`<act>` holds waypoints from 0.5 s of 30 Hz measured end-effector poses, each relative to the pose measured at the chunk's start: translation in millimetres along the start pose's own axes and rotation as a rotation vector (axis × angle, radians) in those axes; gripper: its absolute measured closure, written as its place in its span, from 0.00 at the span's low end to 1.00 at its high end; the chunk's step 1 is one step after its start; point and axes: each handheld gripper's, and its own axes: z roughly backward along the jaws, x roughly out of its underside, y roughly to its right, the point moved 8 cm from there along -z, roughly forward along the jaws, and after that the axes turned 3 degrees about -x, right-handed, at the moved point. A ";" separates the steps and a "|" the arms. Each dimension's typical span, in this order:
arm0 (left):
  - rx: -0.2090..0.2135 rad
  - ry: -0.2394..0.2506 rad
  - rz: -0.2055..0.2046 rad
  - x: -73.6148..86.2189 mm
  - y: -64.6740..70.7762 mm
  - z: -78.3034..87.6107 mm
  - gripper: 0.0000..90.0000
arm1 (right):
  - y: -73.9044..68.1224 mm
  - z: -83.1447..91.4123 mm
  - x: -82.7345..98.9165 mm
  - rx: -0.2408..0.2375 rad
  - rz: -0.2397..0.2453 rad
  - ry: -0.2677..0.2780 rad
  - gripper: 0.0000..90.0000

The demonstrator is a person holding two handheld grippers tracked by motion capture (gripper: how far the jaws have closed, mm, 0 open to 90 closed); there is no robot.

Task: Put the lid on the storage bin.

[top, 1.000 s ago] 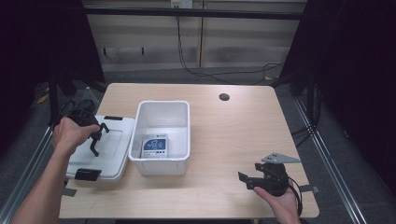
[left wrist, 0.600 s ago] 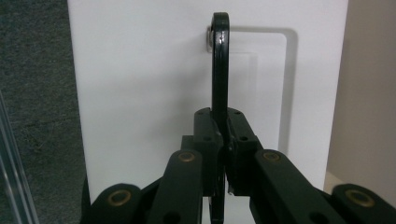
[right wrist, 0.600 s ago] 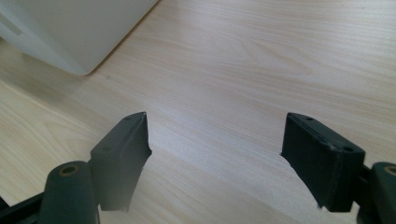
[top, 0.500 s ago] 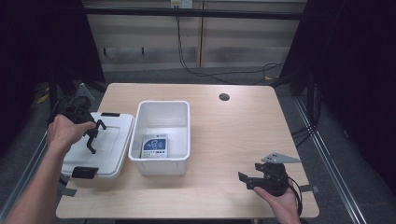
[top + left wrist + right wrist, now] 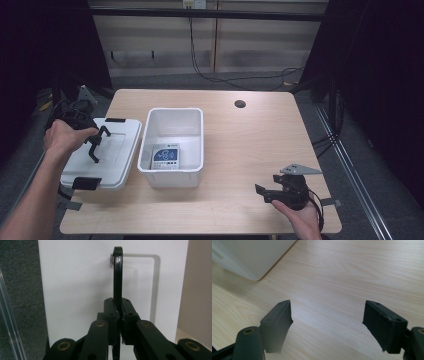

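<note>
I am pinching the thin black handle (image 5: 117, 275) of the light, stiff white lid (image 5: 107, 150) at the table's left with my left gripper (image 5: 95, 146), while my right gripper (image 5: 267, 192) is waiting empty, jaws apart, near right.

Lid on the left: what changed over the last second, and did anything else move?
The left hand-held gripper, shut on the black handle of the white lid, carried the lid up the high view along the table's left edge, toward the far side. The white bin with the card inside, and the right hand-held gripper, jaws apart over bare wood, kept their places.
</note>
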 end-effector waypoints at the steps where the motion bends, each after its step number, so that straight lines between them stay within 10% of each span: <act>1: 0.000 0.002 0.001 -0.2 0.1 1.2 0.95 | 0.0 0.2 0.0 -0.001 0.000 0.000 0.25; 15: 0.000 -0.001 -0.016 -0.8 1.8 17.7 0.95 | -0.9 0.0 0.1 -0.002 0.001 -0.002 0.24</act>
